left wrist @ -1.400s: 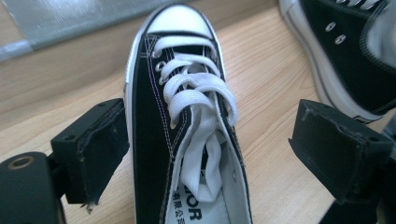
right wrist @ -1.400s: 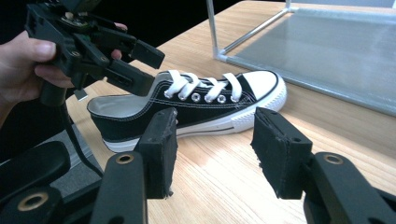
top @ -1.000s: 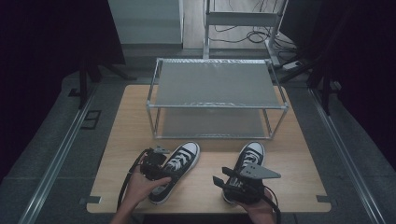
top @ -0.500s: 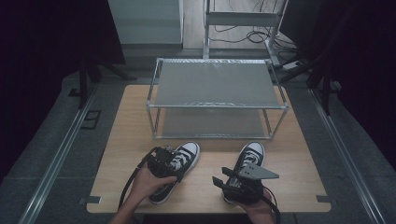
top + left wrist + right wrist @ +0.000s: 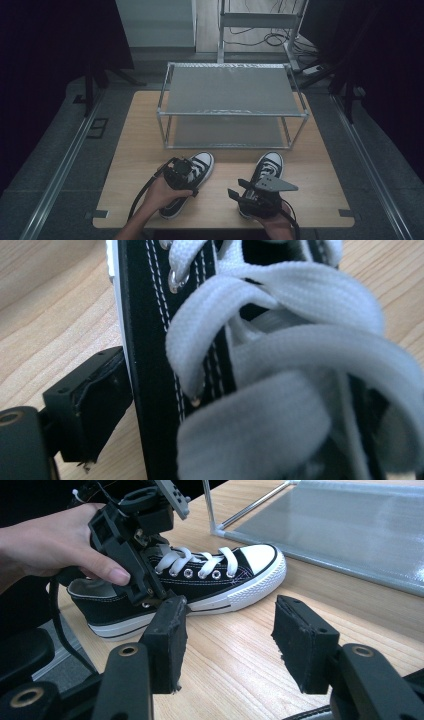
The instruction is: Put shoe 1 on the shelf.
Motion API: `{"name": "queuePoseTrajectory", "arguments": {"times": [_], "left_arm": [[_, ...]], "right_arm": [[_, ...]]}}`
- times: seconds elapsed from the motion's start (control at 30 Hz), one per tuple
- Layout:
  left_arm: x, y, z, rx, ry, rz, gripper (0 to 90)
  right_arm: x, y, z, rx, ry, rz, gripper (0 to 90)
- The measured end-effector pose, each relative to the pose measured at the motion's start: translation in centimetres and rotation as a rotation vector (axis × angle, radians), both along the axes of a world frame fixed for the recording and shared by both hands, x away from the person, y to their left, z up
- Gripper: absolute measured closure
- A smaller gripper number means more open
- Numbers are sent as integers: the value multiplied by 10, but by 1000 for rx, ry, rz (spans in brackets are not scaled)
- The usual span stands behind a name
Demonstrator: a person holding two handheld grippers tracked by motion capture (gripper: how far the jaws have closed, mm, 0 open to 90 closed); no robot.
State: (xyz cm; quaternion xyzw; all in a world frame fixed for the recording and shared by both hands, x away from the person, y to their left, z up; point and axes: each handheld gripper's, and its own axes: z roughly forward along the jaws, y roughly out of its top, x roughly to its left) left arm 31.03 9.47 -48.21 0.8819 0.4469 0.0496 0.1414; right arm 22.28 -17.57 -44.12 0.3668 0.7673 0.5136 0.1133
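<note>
Two black canvas sneakers with white laces and toe caps lie on the wooden table [image 5: 136, 150]. My left gripper [image 5: 181, 174] hangs over the middle of the left sneaker [image 5: 202, 164], jaws open and set down astride its laced upper. In the left gripper view one finger [image 5: 90, 405] rests against the sneaker's black side [image 5: 150, 365], and the laces hide the other finger. My right gripper [image 5: 235, 194] hovers open over bare wood beside the right sneaker [image 5: 270, 164], with nothing between its pads [image 5: 167, 645]. It faces the left sneaker [image 5: 225, 580] and the left gripper [image 5: 150, 595].
A two-tier metal rack [image 5: 232, 90] with grey mesh shelves stands at the back of the table; its front corner post [image 5: 210, 510] rises just beyond the left sneaker. Dark floor, rails and cables surround the table.
My left gripper has moved right and forward from the left sneaker's heel onto its laced middle. The right gripper has held nearly still.
</note>
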Motion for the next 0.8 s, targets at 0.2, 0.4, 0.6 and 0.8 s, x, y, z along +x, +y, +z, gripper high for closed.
{"name": "queuePoseTrajectory", "arguments": {"times": [0.2,0.4,0.6,0.8], "left_arm": [[1,6,0,-37,-2,1,117],[0,8,0,-59,-11,-11,131],[-4,10,11,-122,-58,-59,135],[-9,5,35,-197,-101,-125,135]], "right_arm": [[0,-1,-1,-3,1,-2,469],[1,-4,-2,-1,2,-10,469],[2,-11,-1,8,3,-28,471],[3,-14,0,14,1,-39,472]]}}
